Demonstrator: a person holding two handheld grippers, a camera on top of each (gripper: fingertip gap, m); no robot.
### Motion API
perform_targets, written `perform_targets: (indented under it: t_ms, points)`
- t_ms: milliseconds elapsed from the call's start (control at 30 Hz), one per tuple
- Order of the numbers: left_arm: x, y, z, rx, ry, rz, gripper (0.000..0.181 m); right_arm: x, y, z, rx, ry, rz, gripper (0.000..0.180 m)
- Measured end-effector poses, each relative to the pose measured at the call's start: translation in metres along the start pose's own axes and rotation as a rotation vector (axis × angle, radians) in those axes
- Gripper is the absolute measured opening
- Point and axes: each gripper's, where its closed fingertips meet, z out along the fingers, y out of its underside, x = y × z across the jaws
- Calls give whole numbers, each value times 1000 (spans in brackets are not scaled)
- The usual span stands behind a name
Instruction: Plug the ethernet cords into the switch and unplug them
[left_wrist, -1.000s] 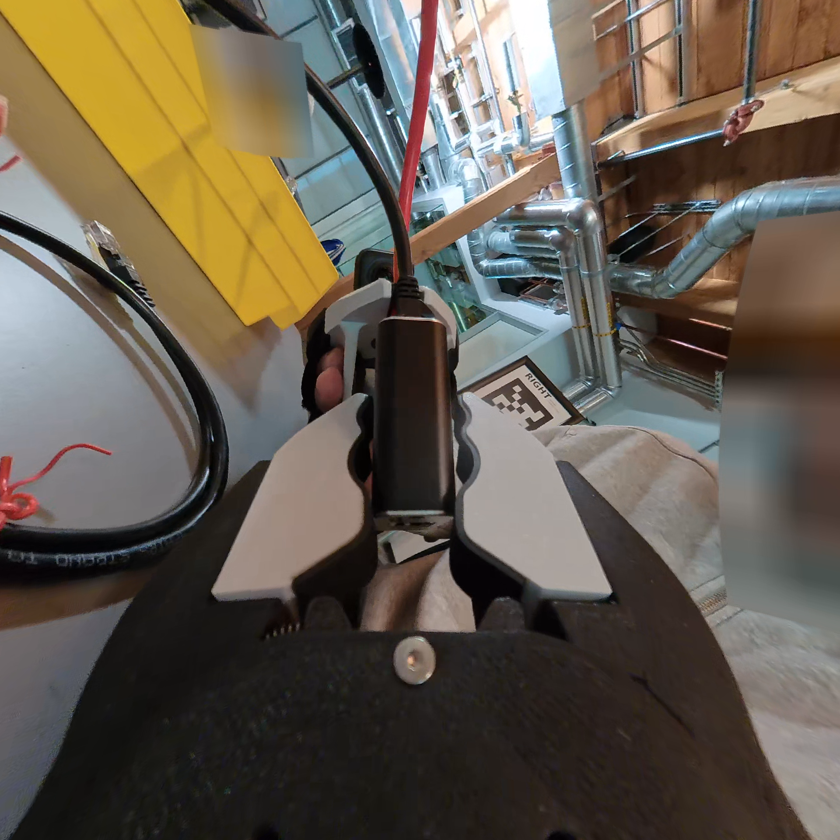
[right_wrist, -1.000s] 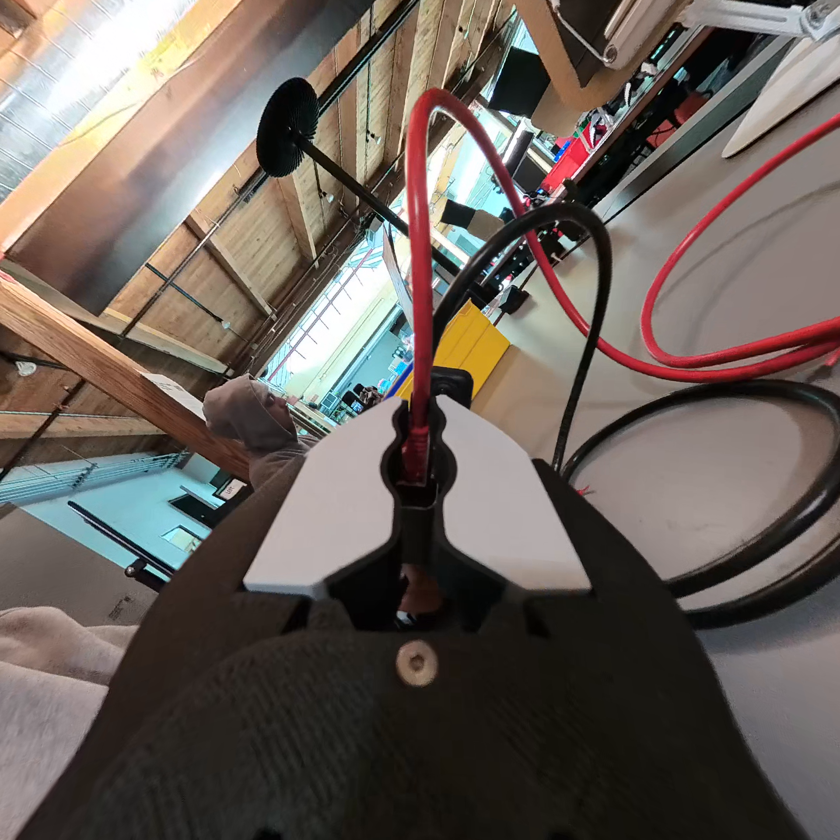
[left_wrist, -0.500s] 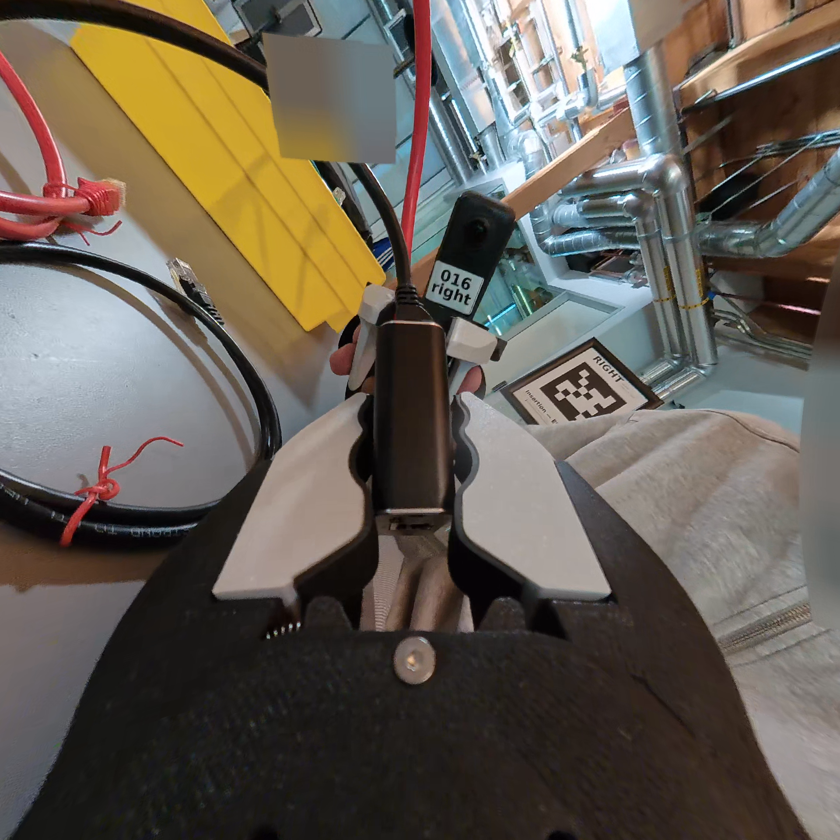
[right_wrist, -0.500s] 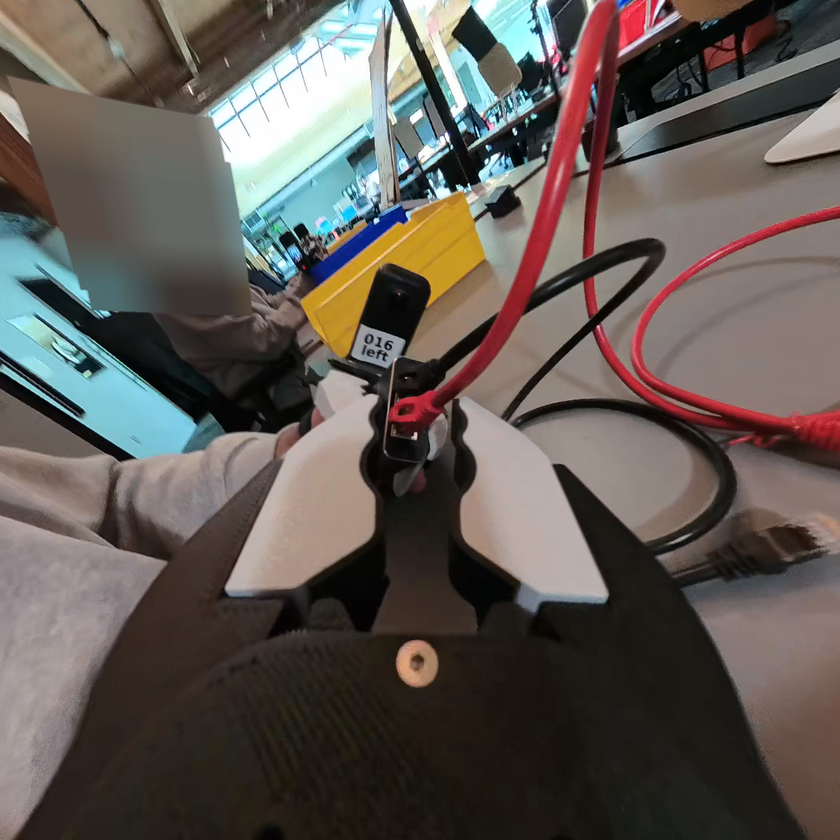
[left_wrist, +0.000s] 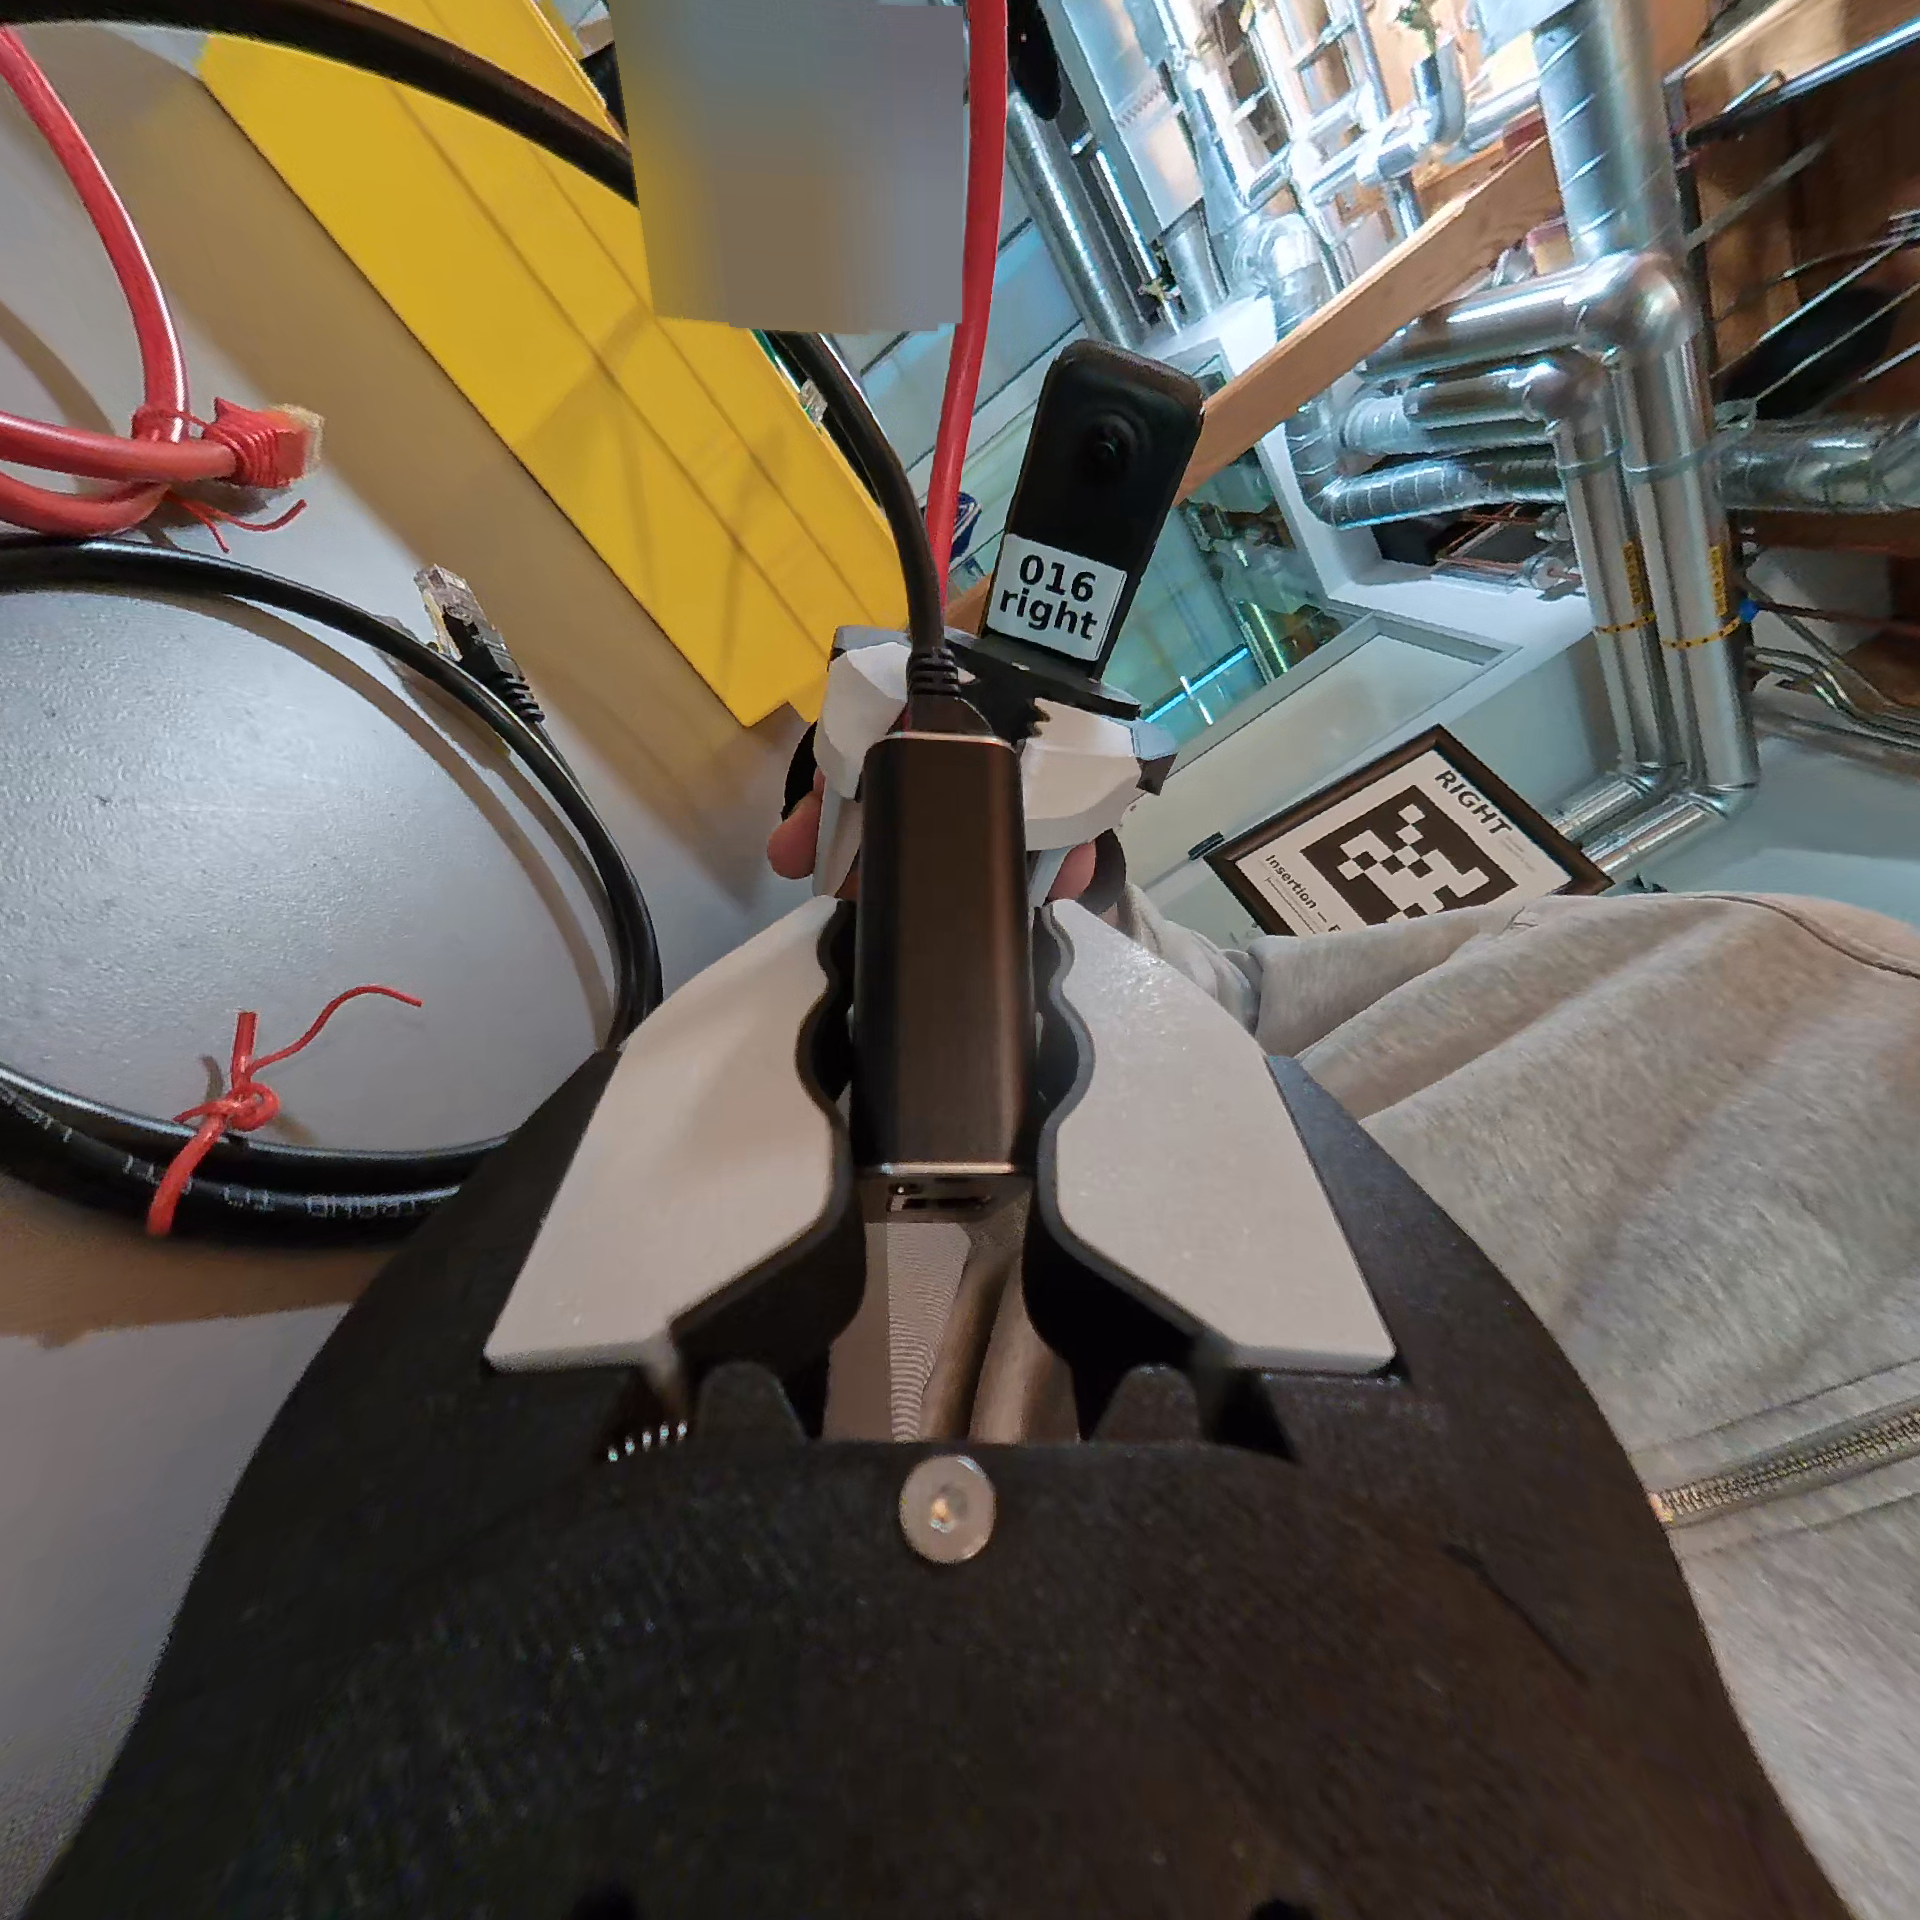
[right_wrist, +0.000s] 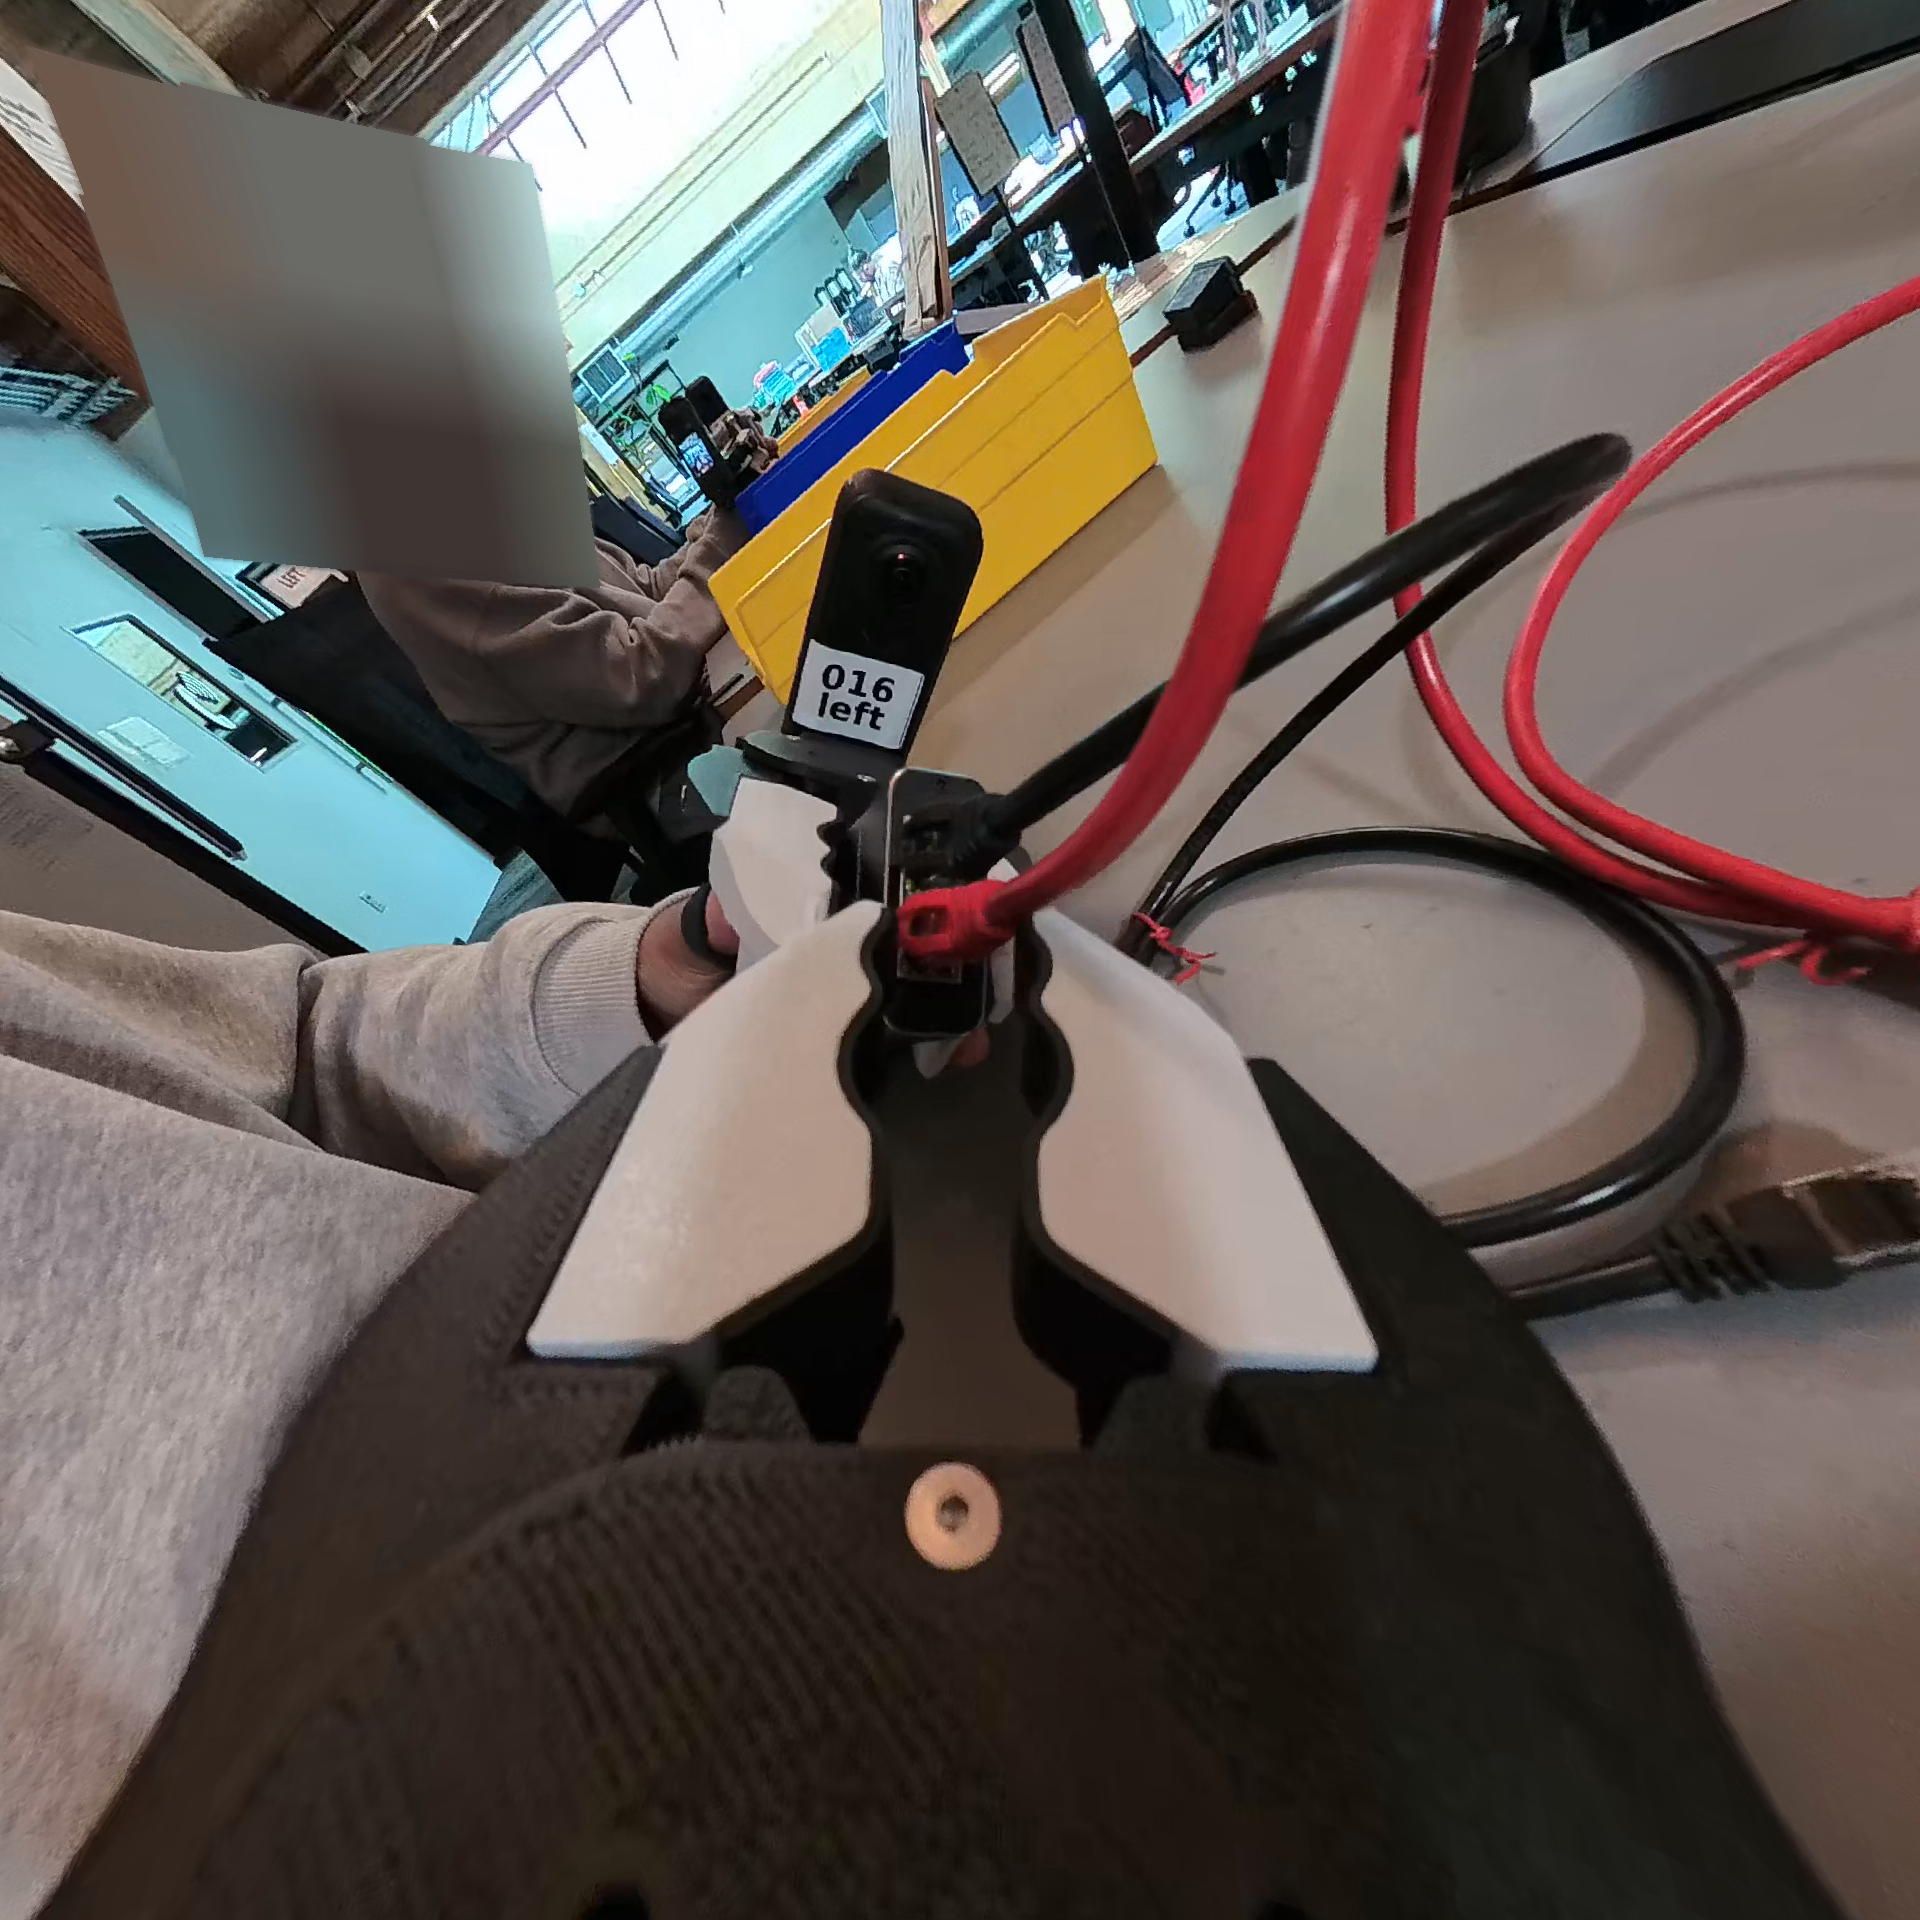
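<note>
Left hand-held gripper (left_wrist: 940, 1023) clamps the switch (left_wrist: 940, 956); right (right_wrist: 951, 997) — red plug (right_wrist: 940, 920).

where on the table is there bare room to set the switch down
Bare table lies on the near side of the loose black plug, and inside the black cord coil the ring of table is clear. It is crowded where the red cord loops over the black coil and beside the yellow bin.
</note>
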Motion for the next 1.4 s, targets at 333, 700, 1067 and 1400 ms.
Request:
perform_targets:
  t_ms: [333,700,1067,1400]
  points:
    - [-3,7,2,-43,-50,12,32,4,8,0,-36,28,-65,21]
    - [3,-1,1,5,6,-29,32,2,-4,0,-30,175,-325,21]
    - [9,-9,6,47,78,-81,30,1,-24,-1,80,200,-260,18]
    - [17,-7,19,77,112,-108,29,2,-37,-8,160,276,-321,18]
